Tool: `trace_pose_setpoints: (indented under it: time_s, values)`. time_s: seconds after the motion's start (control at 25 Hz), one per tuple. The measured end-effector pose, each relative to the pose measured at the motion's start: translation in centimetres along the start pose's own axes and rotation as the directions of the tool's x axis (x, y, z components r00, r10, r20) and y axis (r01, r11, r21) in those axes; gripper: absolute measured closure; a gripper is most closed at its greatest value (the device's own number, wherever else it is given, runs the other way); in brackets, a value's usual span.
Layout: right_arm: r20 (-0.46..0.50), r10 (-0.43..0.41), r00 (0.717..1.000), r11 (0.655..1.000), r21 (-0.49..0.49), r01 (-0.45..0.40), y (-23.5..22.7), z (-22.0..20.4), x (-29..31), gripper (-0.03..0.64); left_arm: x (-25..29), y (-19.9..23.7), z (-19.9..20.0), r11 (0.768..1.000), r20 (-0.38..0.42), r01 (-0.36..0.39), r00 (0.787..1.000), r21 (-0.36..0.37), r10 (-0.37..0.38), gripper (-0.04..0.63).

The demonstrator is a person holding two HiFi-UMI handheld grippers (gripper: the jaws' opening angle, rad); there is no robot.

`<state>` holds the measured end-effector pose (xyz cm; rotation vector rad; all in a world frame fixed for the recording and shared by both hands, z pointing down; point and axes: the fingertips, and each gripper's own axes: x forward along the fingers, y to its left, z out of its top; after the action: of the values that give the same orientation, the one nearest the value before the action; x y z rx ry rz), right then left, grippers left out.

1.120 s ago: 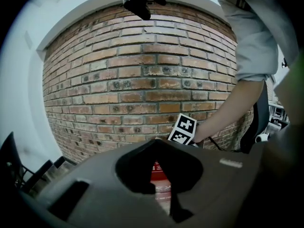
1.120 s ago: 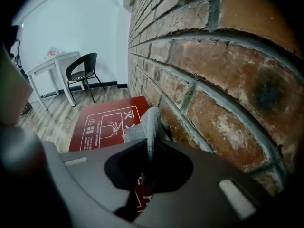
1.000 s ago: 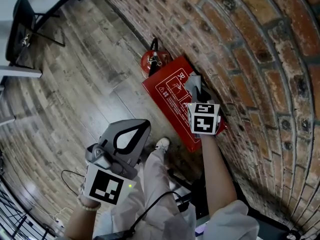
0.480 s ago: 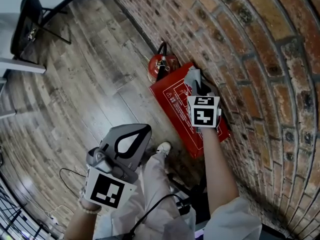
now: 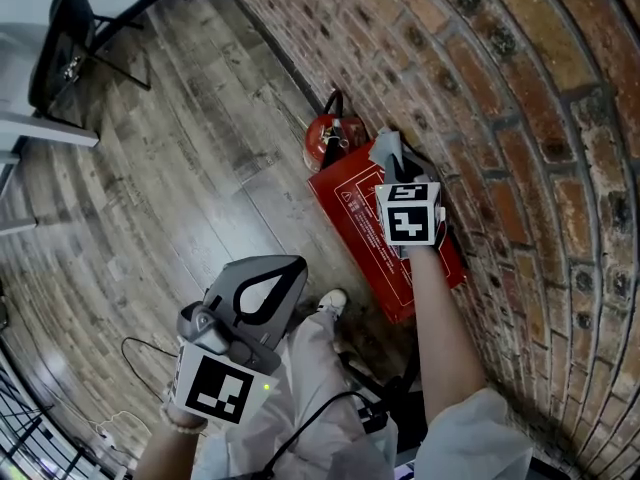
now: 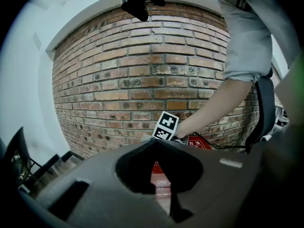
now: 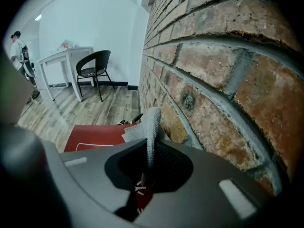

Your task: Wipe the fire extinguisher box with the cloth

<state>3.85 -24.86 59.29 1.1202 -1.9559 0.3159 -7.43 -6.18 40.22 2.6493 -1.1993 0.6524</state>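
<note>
A red fire extinguisher box (image 5: pixel 375 233) stands on the wooden floor against the brick wall; its top also shows in the right gripper view as a red panel (image 7: pixel 95 136). My right gripper (image 5: pixel 398 173) is over the box's top near the wall, shut on a grey cloth (image 5: pixel 386 154) that sticks up between the jaws (image 7: pixel 151 129). My left gripper (image 5: pixel 262 286) hangs away from the box above the floor, jaws shut and nothing in them; through its view the box (image 6: pixel 164 175) shows ahead.
A red extinguisher (image 5: pixel 332 138) stands just beyond the box. The brick wall (image 5: pixel 520 118) runs along the right. A black chair (image 5: pixel 70 38) and a white table (image 7: pixel 66 56) stand far off. Cables (image 5: pixel 140 353) lie near the person's feet.
The right gripper with the cloth has slid along the box's top toward the far end by the extinguisher. The left gripper has hardly moved.
</note>
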Motion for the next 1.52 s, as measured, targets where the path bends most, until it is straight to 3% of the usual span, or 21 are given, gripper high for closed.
trace_pose_setpoints:
  time_s: [0.48, 0.8, 1.08, 1.52]
  values:
    - [0.048, -0.041, 0.998, 0.997, 0.068, 0.037, -1.5, -0.7, -4.2, 0.598, -0.1, -2.1, 1.3, 0.998, 0.008, 0.049, 0.999, 0.036, -0.049, 0.598]
    - [0.087, -0.087, 0.992, 0.97, 0.232, 0.065, -1.9, -4.2, -11.4, 0.598, 0.2, -4.8, 3.2, 0.989, 0.031, 0.122, 0.992, 0.08, -0.125, 0.598]
    - [0.032, -0.163, 0.986, 0.92, 0.367, 0.14, -1.9, -10.5, -17.1, 0.598, 0.7, -7.1, 4.0, 0.975, 0.029, 0.189, 0.981, 0.119, -0.194, 0.598]
    - [-0.122, -0.266, 0.956, 0.788, 0.545, 0.288, -1.0, -20.6, -24.0, 0.598, 1.7, -9.7, 4.7, 0.949, 0.016, 0.273, 0.96, 0.159, -0.279, 0.598]
